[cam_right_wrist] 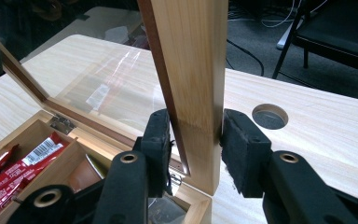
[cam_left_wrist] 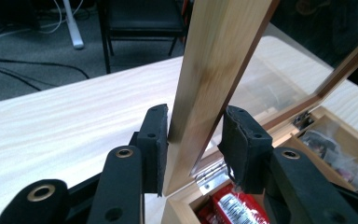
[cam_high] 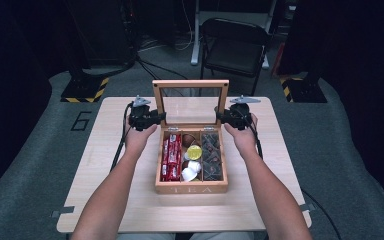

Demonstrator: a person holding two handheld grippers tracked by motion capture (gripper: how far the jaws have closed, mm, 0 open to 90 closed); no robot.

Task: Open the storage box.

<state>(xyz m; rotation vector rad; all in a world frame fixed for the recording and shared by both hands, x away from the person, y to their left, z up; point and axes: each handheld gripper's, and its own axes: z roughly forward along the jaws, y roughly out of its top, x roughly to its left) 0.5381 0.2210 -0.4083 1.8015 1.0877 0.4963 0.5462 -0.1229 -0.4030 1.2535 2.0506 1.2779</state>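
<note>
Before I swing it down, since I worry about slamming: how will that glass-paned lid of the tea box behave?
The lid is probably stiff: a wooden frame, gripped at both side rails by the left gripper and the right gripper. It stands upright on hinges, so it would likely drop once tilted forward. The clear pane looks fragile.

A black folding chair (cam_high: pixel 235 47) is being shown well beyond the left claw (cam_high: pixel 157 119) and the right claw (cam_high: pixel 222 117). A round hole (cam_right_wrist: pixel 270 115) in the table (cam_high: pixel 105 200) is being shown just beyond the right claw. Black cables (cam_high: pixel 150 65) are being shown on the floor far beyond the left claw, and yellow-black tape (cam_high: pixel 87 92) is being shown beyond it, leftwards.
</note>
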